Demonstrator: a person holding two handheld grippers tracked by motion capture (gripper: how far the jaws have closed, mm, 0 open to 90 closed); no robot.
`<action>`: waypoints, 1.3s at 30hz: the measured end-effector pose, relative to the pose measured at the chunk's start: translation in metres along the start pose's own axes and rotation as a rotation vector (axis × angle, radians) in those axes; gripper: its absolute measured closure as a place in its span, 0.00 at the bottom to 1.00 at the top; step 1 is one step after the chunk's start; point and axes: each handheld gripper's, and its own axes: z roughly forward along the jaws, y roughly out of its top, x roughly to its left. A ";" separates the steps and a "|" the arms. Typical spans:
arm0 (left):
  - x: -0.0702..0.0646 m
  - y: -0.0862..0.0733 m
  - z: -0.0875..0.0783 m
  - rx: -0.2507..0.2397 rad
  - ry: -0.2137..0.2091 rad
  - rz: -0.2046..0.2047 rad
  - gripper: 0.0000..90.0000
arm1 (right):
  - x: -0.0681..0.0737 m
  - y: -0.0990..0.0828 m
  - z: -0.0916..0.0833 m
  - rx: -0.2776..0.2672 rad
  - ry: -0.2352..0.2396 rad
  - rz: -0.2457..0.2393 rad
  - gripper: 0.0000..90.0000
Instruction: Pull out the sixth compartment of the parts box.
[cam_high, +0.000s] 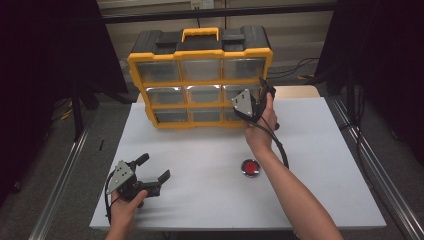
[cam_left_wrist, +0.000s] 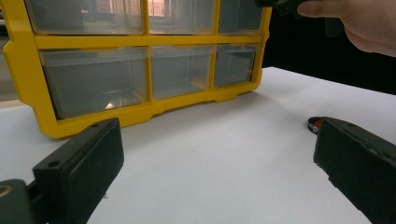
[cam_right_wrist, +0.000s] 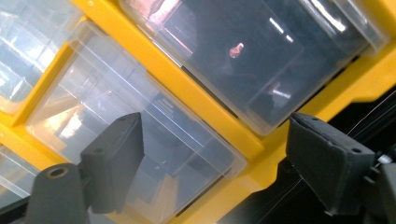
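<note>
At the yellow drawer cabinet (cam_high: 200, 80), the right gripper (cam_high: 263, 95) is held with jaws apart, nothing gripped, before a clear drawer (cam_right_wrist: 140, 154). The left gripper (cam_high: 152, 170) is held wide open above the table (cam_high: 200, 170). No legible writing is seen.

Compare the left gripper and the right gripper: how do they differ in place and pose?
The left gripper sits low over the white table, far from the yellow drawer cabinet; the right gripper is raised against the cabinet's right-hand drawers. The left points across the table; the right points up at the drawers. Both stand open, holding nothing.
</note>
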 end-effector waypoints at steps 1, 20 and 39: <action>0.000 0.000 0.000 0.002 0.009 0.005 0.02 | 0.002 0.001 0.000 -0.008 -0.003 -0.043 0.25; 0.000 0.000 0.000 0.001 0.005 0.007 0.02 | 0.012 0.011 -0.001 -0.052 0.020 -0.390 0.53; 0.000 0.000 0.000 0.007 0.003 0.011 0.02 | 0.022 0.019 0.001 -0.052 0.061 -0.550 0.67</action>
